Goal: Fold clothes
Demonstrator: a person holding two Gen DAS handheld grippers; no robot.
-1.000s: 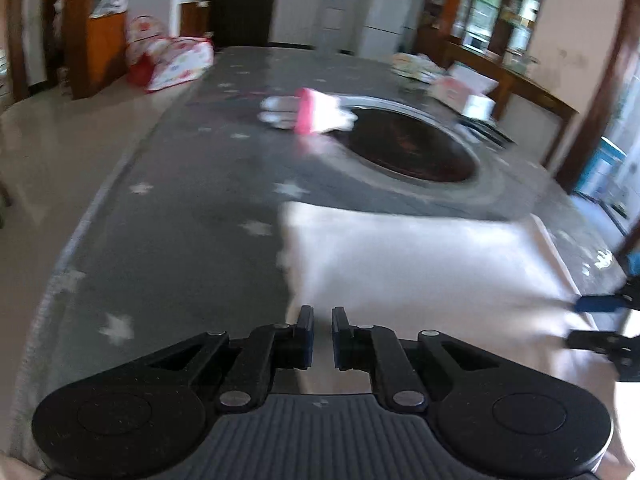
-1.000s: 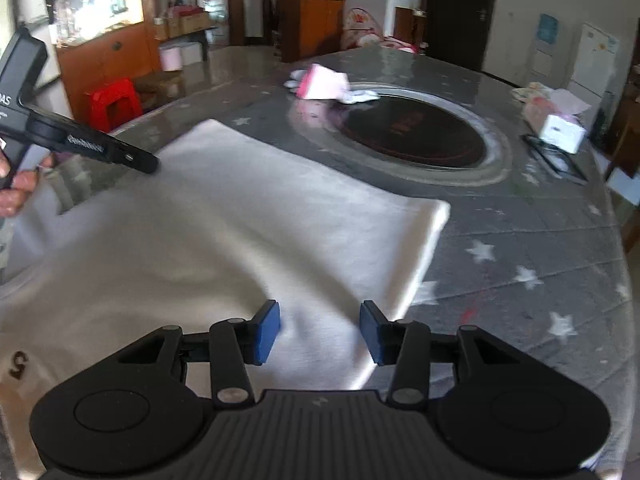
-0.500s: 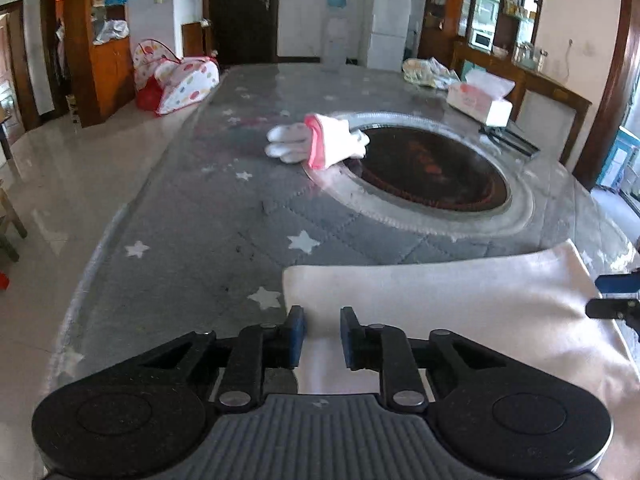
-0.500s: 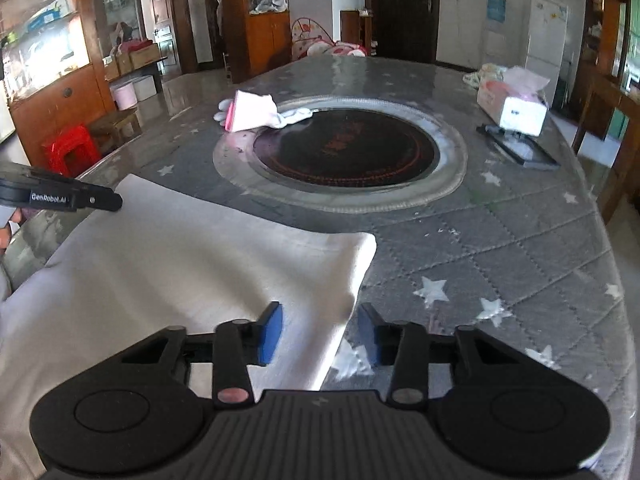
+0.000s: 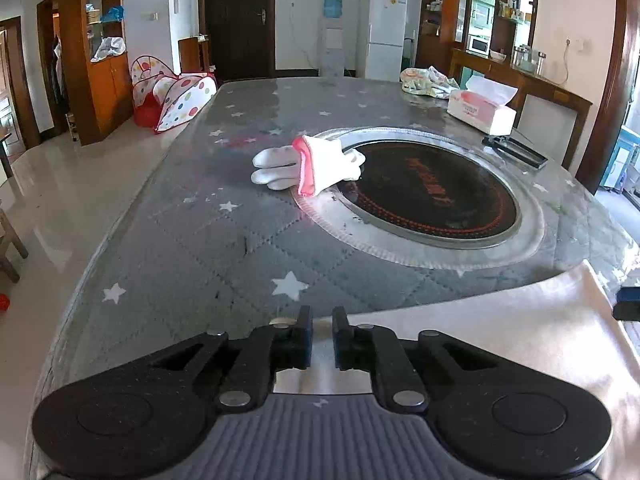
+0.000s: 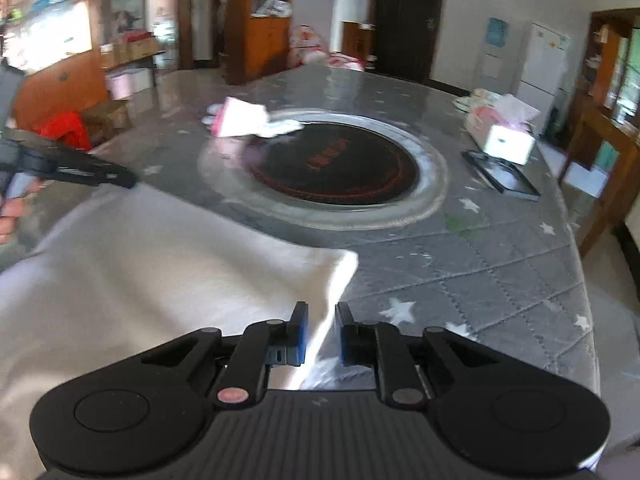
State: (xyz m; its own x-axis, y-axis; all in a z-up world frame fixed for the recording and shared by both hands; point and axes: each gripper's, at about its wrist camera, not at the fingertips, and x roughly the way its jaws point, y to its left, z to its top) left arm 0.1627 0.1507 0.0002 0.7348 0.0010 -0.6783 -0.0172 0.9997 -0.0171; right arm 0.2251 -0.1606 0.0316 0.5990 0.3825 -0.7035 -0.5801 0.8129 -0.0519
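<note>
Mid-fold: cloth point(image 6: 152, 280) flat on tabletop point(image 5: 240, 248). Left tongs point(image 5: 321, 336) pinching its left corner, right tongs point(image 6: 322, 334) just narrowed onto right edge. More folds probably left.

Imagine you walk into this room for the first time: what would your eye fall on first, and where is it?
Probably the big dark round cooktop with its silver ring, sunk in the middle of the grey star-patterned table. A white glove with a pink cuff lies at its left rim. Nearest the cameras, a cream garment spreads over the table's near edge, with the left gripper and the right gripper each at one of its corners.
</note>
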